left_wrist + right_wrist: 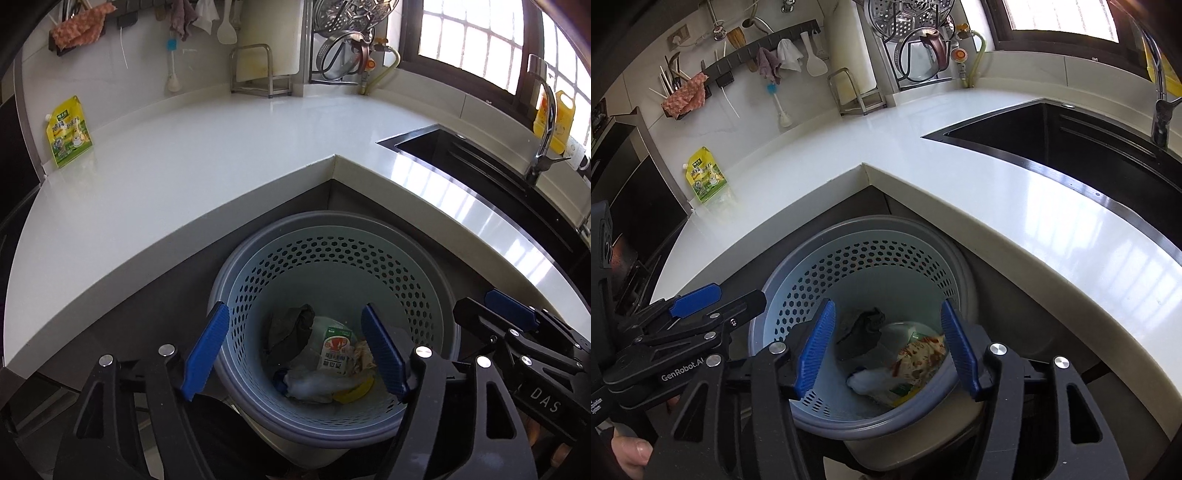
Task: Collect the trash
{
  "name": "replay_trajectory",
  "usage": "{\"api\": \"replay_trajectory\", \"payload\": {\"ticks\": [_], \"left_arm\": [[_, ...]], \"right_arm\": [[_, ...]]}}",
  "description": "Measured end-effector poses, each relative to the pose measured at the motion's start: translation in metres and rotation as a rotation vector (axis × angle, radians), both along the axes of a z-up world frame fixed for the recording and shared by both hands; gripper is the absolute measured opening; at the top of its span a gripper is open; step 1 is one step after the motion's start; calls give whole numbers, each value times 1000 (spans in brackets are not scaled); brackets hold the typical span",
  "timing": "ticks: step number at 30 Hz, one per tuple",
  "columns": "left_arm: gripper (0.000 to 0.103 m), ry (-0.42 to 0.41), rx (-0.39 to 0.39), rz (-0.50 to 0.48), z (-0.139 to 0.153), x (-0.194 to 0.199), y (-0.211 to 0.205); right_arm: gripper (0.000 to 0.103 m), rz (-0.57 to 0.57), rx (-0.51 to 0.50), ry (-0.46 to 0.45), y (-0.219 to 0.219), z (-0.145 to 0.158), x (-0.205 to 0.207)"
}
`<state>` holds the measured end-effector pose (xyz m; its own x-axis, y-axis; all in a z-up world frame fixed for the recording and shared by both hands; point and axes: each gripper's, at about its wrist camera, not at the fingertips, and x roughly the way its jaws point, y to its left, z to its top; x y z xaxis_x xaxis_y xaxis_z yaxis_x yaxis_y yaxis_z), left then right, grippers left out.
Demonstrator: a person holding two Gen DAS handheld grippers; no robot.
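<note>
— Where's the trash?
— In the basket (332, 266) below the tabletop (184, 155).
— Grippers?
— My left gripper (295, 354) and right gripper (886, 347) both gape wide over it, empty.

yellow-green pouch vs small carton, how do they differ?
The yellow-green pouch stands upright on the countertop against the wall; the small carton lies inside the perforated bin among other trash. The pouch is yellow-green with a spout, the carton white with green and red print. Both are printed packaging.
</note>
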<state>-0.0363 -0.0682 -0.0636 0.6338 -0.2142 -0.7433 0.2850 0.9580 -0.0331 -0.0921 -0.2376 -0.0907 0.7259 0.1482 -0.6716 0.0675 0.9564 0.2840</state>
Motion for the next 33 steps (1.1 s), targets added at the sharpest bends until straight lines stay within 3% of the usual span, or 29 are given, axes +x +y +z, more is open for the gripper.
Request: {"api": "replay_trajectory", "payload": {"ticks": [15, 30, 33], "left_arm": [[75, 2, -9, 15, 0, -1, 4], [91, -34, -16, 32, 10, -4, 10], [93, -37, -18, 34, 11, -4, 11]], "right_arm": [[59, -2, -2, -1, 3, 0, -2], [65, -6, -19, -12, 4, 2, -2], [70, -13, -25, -17, 5, 2, -2]]}}
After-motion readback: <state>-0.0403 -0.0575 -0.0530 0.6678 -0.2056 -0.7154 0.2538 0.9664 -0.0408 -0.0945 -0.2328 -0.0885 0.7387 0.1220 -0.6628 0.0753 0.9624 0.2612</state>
